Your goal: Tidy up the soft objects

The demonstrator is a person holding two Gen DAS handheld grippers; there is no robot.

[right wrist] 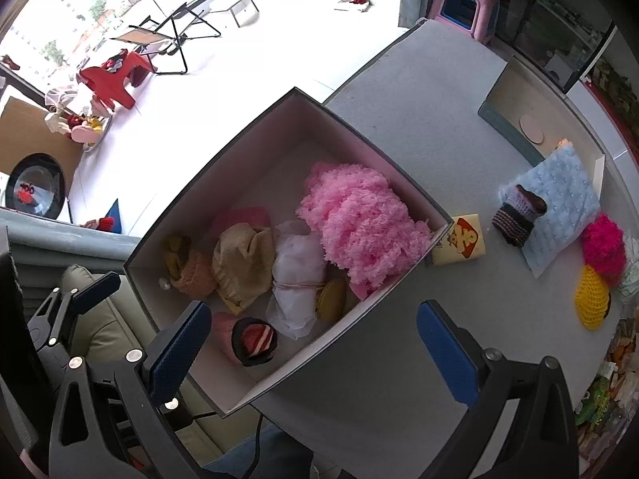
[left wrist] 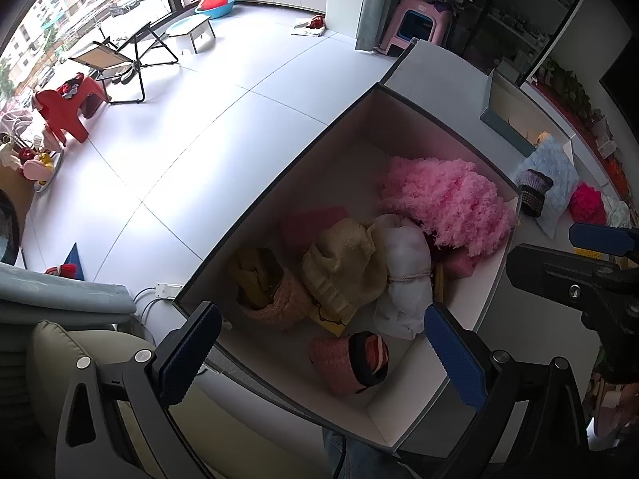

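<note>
- The left claw (left wrist: 319,355) hangs wide open over the near end of the box (left wrist: 495,295), holding nothing.
- The right claw (right wrist: 315,353) is also spread wide and empty, above the box's (right wrist: 359,329) near right wall.
- The box sits at the desk's (right wrist: 419,111) left edge, partly overhanging it.
- Inside, a pink fluffy piece (right wrist: 359,219) fills the far right corner; a white bundle (right wrist: 297,275) tied with cord lies against it.
- A beige hat (right wrist: 239,267) lies left of the bundle, and a peach knit (right wrist: 189,271) next to it by the left wall.
- A pink cup-shaped knit (right wrist: 247,339) lies on its side at the near end.
- Outside, a yellow packet (right wrist: 459,243) touches the box's right wall.
- Near the desk's right edge, a striped knit (right wrist: 517,219) rests on a blue pad (right wrist: 559,207), beside a magenta pompom (right wrist: 603,247) and a yellow net (right wrist: 591,299).
</note>
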